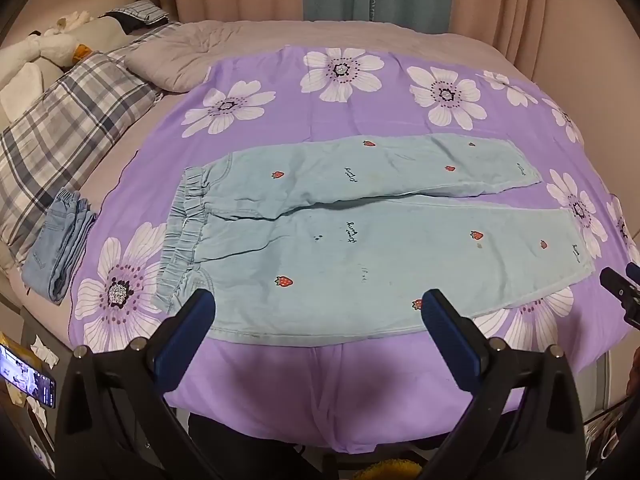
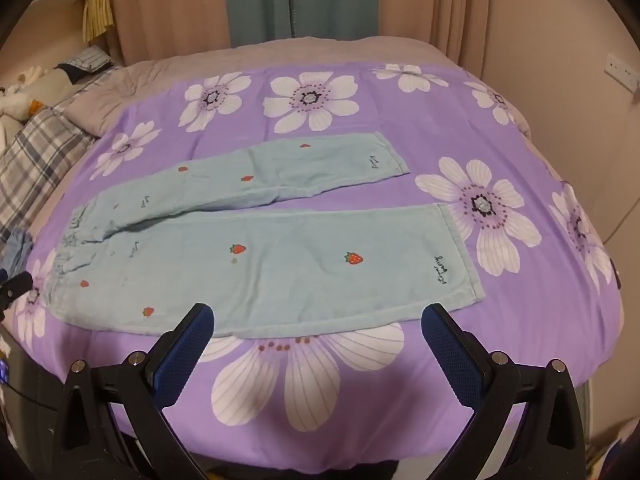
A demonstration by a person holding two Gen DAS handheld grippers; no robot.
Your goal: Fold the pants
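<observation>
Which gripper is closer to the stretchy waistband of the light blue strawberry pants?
Left. The left gripper hangs open over the near leg beside the gathered elastic waistband. The right gripper hangs open farther along, toward the near leg's hem.

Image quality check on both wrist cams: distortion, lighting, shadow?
Left wrist: strong fisheye bowing, dark corners, dim warm light, soft shadow under the left gripper on the purple sheet. Right wrist: same bowing, pants sharp, edges softer.
</observation>
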